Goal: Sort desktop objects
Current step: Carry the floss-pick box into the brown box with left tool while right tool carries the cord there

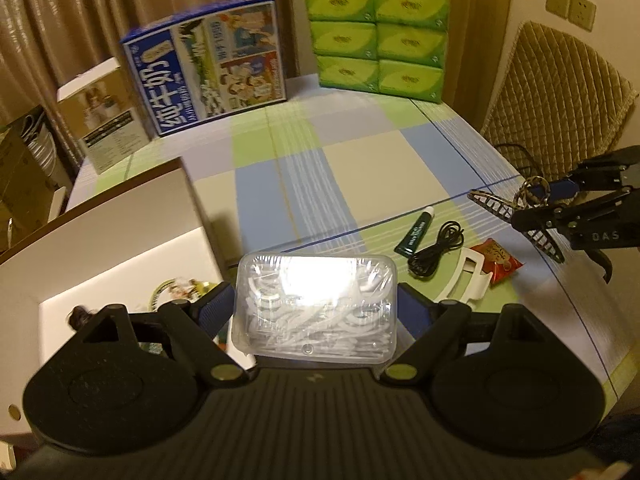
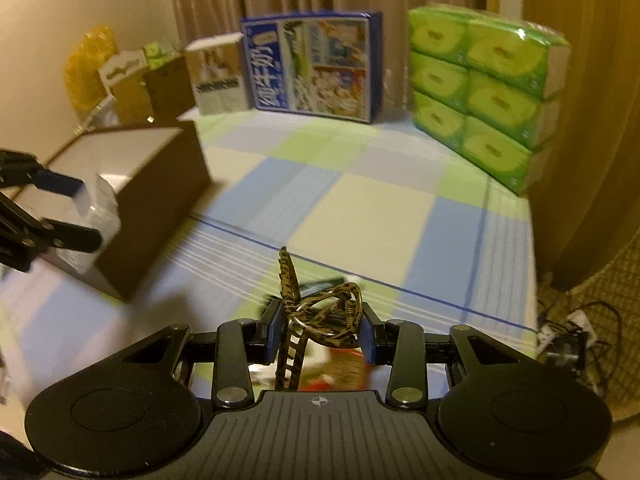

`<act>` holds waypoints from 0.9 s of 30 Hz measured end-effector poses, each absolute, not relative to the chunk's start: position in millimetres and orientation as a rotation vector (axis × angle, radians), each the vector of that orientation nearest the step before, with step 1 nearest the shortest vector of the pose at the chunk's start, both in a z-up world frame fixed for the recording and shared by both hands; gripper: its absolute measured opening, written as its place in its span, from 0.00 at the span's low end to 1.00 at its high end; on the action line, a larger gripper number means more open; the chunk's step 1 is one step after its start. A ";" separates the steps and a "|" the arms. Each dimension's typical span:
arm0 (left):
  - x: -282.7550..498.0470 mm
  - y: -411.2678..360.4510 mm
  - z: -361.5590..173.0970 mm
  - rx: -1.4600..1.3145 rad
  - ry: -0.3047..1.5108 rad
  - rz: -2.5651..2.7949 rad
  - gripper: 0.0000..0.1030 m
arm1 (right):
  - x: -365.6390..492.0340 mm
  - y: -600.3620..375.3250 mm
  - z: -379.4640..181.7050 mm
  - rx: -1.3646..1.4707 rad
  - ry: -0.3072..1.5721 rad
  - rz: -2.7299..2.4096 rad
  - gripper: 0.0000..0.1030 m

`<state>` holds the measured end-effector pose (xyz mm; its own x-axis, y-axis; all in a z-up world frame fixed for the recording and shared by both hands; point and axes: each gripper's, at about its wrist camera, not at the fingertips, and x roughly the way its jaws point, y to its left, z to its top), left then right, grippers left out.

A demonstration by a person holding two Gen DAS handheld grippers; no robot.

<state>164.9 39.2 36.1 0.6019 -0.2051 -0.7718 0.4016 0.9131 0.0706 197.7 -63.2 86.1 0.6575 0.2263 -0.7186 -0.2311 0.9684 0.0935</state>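
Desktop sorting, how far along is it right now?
Partly done: a few small items already lie in the white storage box. In hand: the left gripper holds a clear plastic case, the right gripper a leopard-print hair claw. Left on the tablecloth: green tube, black cable, white clip, red packet.

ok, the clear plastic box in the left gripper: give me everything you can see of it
The clear plastic box is a rounded-corner rectangular case with a small snap catch on its near edge, packed with what look like white floss picks. Glare whitens its lid. It is clamped by its two short sides between the blue pads of the left gripper, lid facing up toward the camera. It sits by the open white box, over the checked tablecloth; contact underneath isn't visible.
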 end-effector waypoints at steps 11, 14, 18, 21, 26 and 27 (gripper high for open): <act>141.1 97.5 50.3 0.213 0.843 -0.256 0.81 | 199.9 1.6 109.2 0.040 0.804 0.413 0.35; 136.2 116.2 54.1 0.209 0.841 -0.231 0.81 | 202.4 23.1 110.4 0.030 0.805 0.456 0.35; 134.1 143.2 56.7 0.204 0.844 -0.188 0.81 | 211.1 50.6 111.1 0.026 0.805 0.504 0.35; 135.6 164.3 57.4 0.202 0.844 -0.160 0.81 | 222.3 71.5 112.5 0.023 0.802 0.536 0.35; 144.1 198.2 59.7 0.224 0.835 -0.128 0.81 | 245.2 111.5 116.1 0.018 0.788 0.575 0.35; 146.7 203.9 59.7 0.233 0.831 -0.123 0.81 | 250.4 120.4 117.0 0.014 0.783 0.583 0.35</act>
<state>146.7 203.9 59.7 0.6689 -0.0173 -0.7431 0.1988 0.9675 0.1564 250.4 120.4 117.0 0.5603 0.4998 -0.6605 -0.4897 0.8431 0.2225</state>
